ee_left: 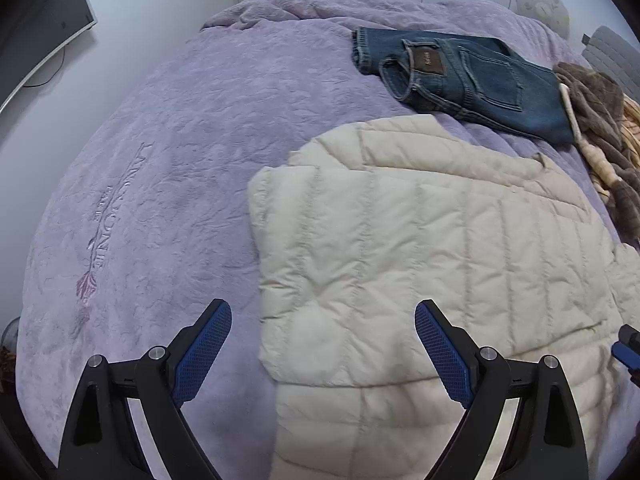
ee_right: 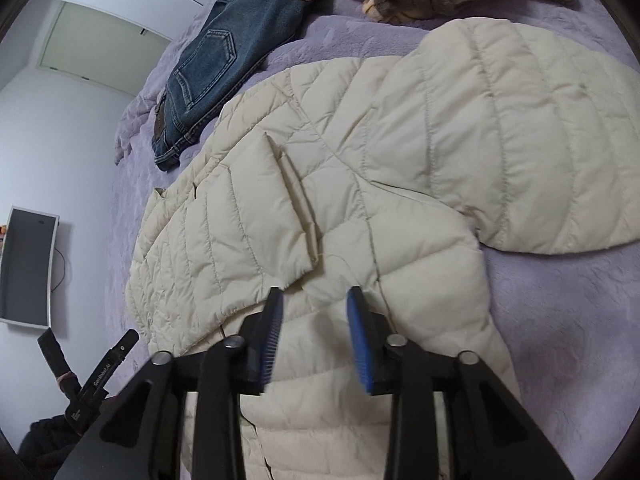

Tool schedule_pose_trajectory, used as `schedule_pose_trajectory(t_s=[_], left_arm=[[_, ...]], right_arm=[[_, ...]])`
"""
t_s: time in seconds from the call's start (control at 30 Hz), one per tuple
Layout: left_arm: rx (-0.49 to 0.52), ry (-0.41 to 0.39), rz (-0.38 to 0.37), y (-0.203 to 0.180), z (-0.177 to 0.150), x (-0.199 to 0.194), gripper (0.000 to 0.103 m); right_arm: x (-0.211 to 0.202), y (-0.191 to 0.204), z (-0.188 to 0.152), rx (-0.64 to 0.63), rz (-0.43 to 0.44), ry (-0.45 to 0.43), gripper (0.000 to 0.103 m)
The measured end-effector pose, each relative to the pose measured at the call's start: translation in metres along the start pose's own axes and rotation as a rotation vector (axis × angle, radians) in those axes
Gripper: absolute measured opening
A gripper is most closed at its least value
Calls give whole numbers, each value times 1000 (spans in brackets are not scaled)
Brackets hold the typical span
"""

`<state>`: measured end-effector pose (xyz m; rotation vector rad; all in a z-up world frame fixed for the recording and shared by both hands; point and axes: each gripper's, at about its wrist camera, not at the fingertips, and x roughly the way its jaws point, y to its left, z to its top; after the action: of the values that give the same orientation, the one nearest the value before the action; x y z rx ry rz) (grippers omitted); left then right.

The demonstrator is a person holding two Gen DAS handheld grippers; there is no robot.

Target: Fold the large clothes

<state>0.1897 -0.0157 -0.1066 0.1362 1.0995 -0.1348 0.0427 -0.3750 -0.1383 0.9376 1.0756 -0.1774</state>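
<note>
A: Logging near field first. The left gripper (ee_left: 323,346) has its blue pads spread wide apart, nothing between them; it hangs over the near left edge of the cream quilted puffer jacket (ee_left: 420,248), lower centre of the left wrist view.

B: And the right gripper (ee_right: 315,334)?

A: Jaws apart too, a narrower gap, empty. It sits low centre of the right wrist view, pointed at a folded-over flap of the jacket (ee_right: 360,168). My judgement: both tools are placed at opposite edges so a panel can be pinched and carried across.

B: Jacket state?

A: Lying on the lilac plush bedspread (ee_left: 160,160), one sleeve spread toward the right of the right wrist view. Folding looks partly begun, not finished.

B: Farther out?

A: Folded dark blue denim jeans (ee_left: 460,76) at upper right of the left wrist view, apart from the jacket, probably set aside as done. Beyond them, a brown fuzzy garment (ee_left: 596,112) at the right edge, unfolded.
</note>
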Motion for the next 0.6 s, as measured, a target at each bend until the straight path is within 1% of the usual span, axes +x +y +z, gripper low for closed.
schedule_pose_trajectory(t_s=[0.1,0.13,0.17,0.2,0.23,0.27,0.3,0.33,0.47,0.5,0.53,0.6], left_arm=[[32,48,-60,-29,-7,-9,94],[47,69,-82,-39,-11,-11,94],[65,82,-100,-51,-15,-15,94],[80,87,-114,-62,-20,-19,94],[95,87,-128,-73,-24,-23,94],[112,90,-143,-84,-27,-27,94],[129,94,-157,-95,-32,-32,94],[144,100,-167,-107,-36,-36,94],[183,131,-209,-144,-48,-44,94],[186,138,-219,-152,-50,-46,94],[190,141,-226,-159,-52,-47,94],[205,142,-228,-173,-56,-50,94]], right_arm=[[-18,-15,-5,26,-2,-5,51],[-24,-20,-7,36,-3,-6,53],[-29,-25,-9,47,-3,-8,56],[-34,-30,-10,56,-4,-11,63],[-40,-35,-12,66,-4,-16,68],[-46,-41,-13,76,-2,-24,70],[-52,-47,-14,87,1,-30,74],[-57,-54,-16,100,4,-36,81],[-75,-82,-20,167,23,-65,85],[-78,-89,-20,185,24,-74,92],[-82,-97,-21,202,27,-82,103],[-88,-110,-22,231,38,-101,103]])
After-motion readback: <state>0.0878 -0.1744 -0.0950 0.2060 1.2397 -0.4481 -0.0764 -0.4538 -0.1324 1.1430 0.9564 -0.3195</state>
